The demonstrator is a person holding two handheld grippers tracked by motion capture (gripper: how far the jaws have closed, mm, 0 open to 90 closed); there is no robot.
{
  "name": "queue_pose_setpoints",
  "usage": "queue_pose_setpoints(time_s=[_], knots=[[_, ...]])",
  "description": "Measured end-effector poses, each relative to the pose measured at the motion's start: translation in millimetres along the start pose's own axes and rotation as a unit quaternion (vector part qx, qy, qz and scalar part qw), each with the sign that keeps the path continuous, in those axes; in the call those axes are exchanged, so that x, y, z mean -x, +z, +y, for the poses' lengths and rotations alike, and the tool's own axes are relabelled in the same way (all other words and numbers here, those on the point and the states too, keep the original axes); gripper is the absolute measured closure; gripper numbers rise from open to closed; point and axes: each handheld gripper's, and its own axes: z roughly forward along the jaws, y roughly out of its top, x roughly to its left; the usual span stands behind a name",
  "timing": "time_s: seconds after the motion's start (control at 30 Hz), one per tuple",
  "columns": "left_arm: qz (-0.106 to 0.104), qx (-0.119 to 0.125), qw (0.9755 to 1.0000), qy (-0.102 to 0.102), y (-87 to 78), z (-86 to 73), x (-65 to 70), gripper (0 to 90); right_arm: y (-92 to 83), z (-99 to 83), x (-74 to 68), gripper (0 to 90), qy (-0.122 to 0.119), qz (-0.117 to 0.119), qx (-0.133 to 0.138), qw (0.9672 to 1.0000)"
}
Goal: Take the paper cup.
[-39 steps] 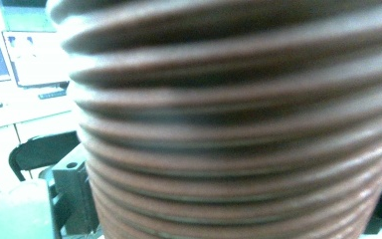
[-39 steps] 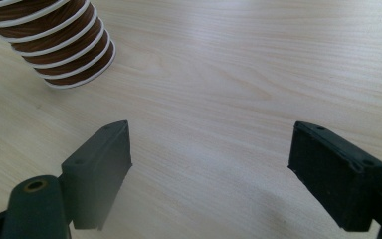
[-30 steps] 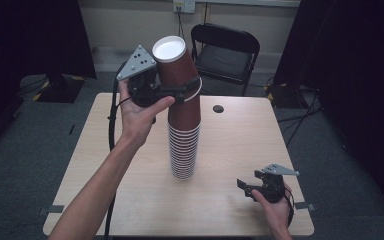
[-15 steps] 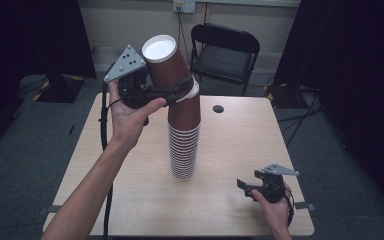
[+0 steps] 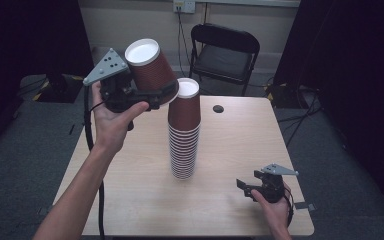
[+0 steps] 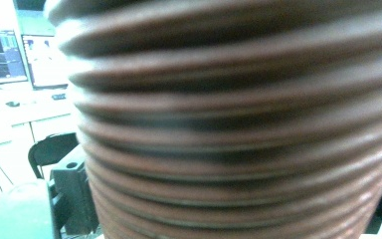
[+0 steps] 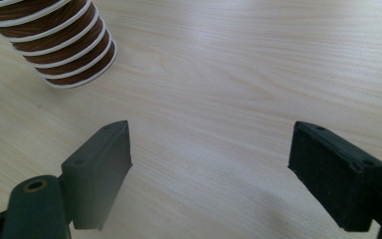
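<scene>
While left tool (image 5: 152,95) pinches tilted cup (image 5: 150,67), stack (image 5: 183,135) stands just right, below it; right tool (image 5: 260,187) spread on bench (image 5: 240,145).

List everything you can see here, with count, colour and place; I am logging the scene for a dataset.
Cup stack: one, brown with white rims, upside down, middle of the table.
Lifted cup: one, brown, white base, tilted in the air left of the stack's top.
Table: one, light wood, centre of the room.
Table hole: one, dark, far side of the tabletop.
Folding chair: one, black, behind the table.
Monitors: lit screens, far left in the left gripper view.
Left gripper: one, black, raised, shut on the lifted cup.
Right gripper: one, black, open, low over the table's near right corner.
</scene>
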Motion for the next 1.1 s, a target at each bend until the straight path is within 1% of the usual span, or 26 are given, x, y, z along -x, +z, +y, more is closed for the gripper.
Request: queue_pose_setpoints(time_s=[0.07,0.27,0.3,0.37,0.4,0.43,0.5,0.57,0.63,0.67,0.77,0.93,1.03,1.1], knots=[[0.007,-0.001,1.0000,0.000,-4.7,-1.5,-0.4,13.4,0.4,0.1,-0.6,16.5,0.001,0.001,-0.001,1.0000],[0.013,-0.007,0.9999,0.008,-12.7,-3.4,-3.5,13.4,0.0,0.0,-0.4,16.5,0.001,0.000,-0.001,1.0000],[0.014,-0.012,0.9998,0.011,-14.6,-4.1,-4.0,13.4,0.0,-0.1,-0.4,16.5,0.001,0.000,-0.001,1.0000],[0.015,-0.013,0.9997,0.011,-17.1,-5.7,-4.4,13.4,0.1,-0.1,-0.5,16.6,0.000,0.001,0.000,1.0000],[0.019,-0.015,0.9996,0.013,-19.4,-7.2,-4.9,13.4,0.1,-0.1,-0.7,16.5,0.000,0.001,0.001,1.0000],[0.028,-0.015,0.9994,0.010,-21.4,-9.3,-5.0,13.4,0.1,0.0,-0.9,16.6,-0.002,0.002,0.001,1.0000],[0.031,-0.018,0.9993,0.009,-25.0,-14.0,-6.5,13.3,0.1,0.2,-1.7,17.3,-0.005,0.001,0.002,1.0000],[0.040,-0.022,0.9989,0.009,-29.0,-18.6,-7.9,13.3,-0.2,0.1,-2.4,19.4,-0.008,0.000,0.003,1.0000],[0.044,-0.025,0.9987,0.009,-33.5,-23.3,-11.0,13.3,-0.7,-0.2,-3.6,21.5,-0.012,-0.001,0.005,0.9999],[0.045,-0.029,0.9985,0.010,-35.3,-25.4,-12.4,13.3,-0.5,-0.4,-4.8,22.7,-0.018,-0.002,0.009,0.9998],[0.050,-0.029,0.9983,0.006,-39.8,-32.7,-15.8,13.2,-0.3,-0.3,-6.4,23.0,-0.020,-0.003,0.010,0.9998],[0.048,-0.025,0.9986,-0.002,-45.3,-46.1,-19.6,13.1,0.8,-0.4,-8.9,23.9,-0.027,-0.001,0.012,0.9996],[0.050,-0.027,0.9984,-0.006,-47.1,-54.2,-19.6,13.0,-0.1,-0.5,-10.7,24.7,-0.025,0.004,0.019,0.9995],[0.045,-0.028,0.9985,-0.013,-48.2,-59.9,-19.0,13.0,-0.3,-0.5,-12.1,25.3,-0.026,0.003,0.023,0.9994]])
